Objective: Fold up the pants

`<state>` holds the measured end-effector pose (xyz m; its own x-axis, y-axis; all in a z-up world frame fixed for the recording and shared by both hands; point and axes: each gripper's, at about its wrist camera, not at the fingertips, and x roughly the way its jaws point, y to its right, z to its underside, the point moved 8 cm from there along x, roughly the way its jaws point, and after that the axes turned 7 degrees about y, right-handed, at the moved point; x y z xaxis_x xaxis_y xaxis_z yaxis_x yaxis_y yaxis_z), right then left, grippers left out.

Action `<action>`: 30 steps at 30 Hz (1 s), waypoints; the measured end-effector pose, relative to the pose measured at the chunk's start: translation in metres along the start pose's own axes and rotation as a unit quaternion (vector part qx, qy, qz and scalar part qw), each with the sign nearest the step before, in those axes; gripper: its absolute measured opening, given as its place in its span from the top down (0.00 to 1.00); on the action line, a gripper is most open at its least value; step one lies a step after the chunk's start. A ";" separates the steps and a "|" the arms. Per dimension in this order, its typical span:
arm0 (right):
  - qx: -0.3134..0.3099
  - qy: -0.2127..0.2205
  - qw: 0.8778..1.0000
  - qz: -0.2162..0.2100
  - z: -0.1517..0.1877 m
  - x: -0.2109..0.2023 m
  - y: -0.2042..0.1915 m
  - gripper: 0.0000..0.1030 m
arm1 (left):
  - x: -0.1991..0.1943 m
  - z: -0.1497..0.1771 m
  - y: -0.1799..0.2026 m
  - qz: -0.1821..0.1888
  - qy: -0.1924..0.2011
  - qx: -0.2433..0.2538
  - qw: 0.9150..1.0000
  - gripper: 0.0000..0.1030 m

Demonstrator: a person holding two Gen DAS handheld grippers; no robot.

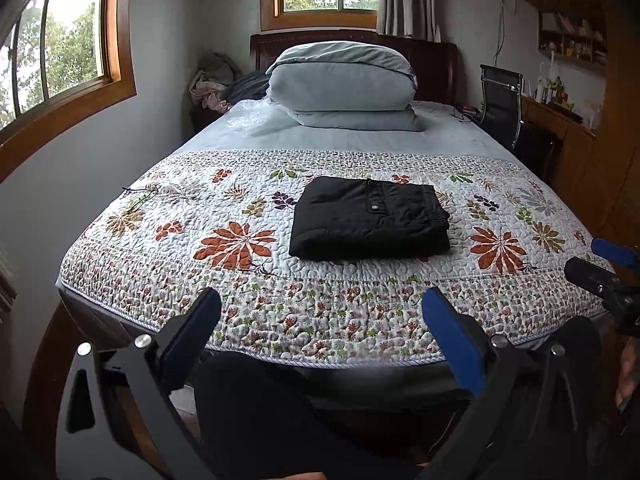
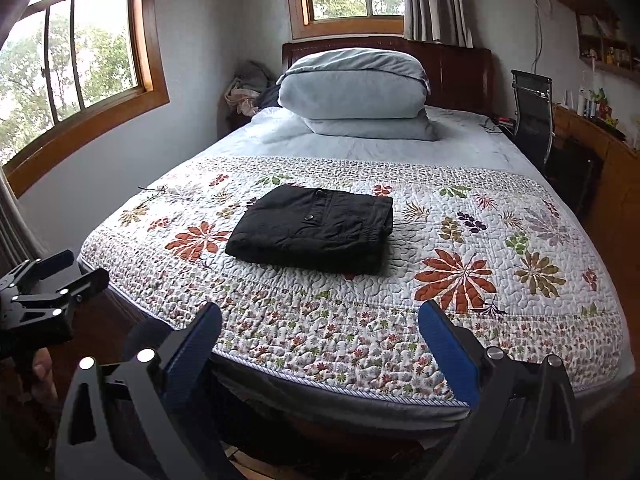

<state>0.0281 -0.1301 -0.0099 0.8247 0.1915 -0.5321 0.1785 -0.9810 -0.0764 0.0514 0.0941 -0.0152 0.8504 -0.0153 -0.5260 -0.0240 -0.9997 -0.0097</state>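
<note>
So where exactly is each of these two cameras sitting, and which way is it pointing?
Left wrist view: rides the left claw at the bed's foot, facing the headboard over the folded black pants; its own open fingers show, the right claw at the right edge.
Right wrist view: rides the right claw, further right, facing the same way; open fingers show, the left claw at the left edge.
Shared: pants, floral quilt, pillow stack, windows.

Black pants (image 1: 370,216) lying on white quilt (image 1: 200,216), which is showing rust-red, olive and purple leaf and flower print. Pale blue pillows (image 1: 340,80) showing against dark red-brown headboard (image 1: 434,68). Gripper pads (image 2: 448,350) showing blue on black frames. Window frames (image 1: 120,40) showing honey-brown wood.
</note>
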 end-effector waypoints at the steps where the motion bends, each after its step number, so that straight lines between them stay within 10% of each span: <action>1: 0.002 0.001 1.000 0.000 0.000 0.000 0.002 0.04 | 0.001 0.000 0.000 0.000 -0.001 0.000 1.000 0.03; 30: -0.006 0.008 1.000 -0.004 -0.002 0.004 0.001 0.04 | 0.012 0.010 0.002 -0.005 -0.010 0.001 1.000 0.03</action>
<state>0.0328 -0.1304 -0.0106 0.8314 0.1995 -0.5186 0.1914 -0.9790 -0.0697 0.0563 0.0920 -0.0296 0.8402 -0.0044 -0.5422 -0.0162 -0.9997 -0.0170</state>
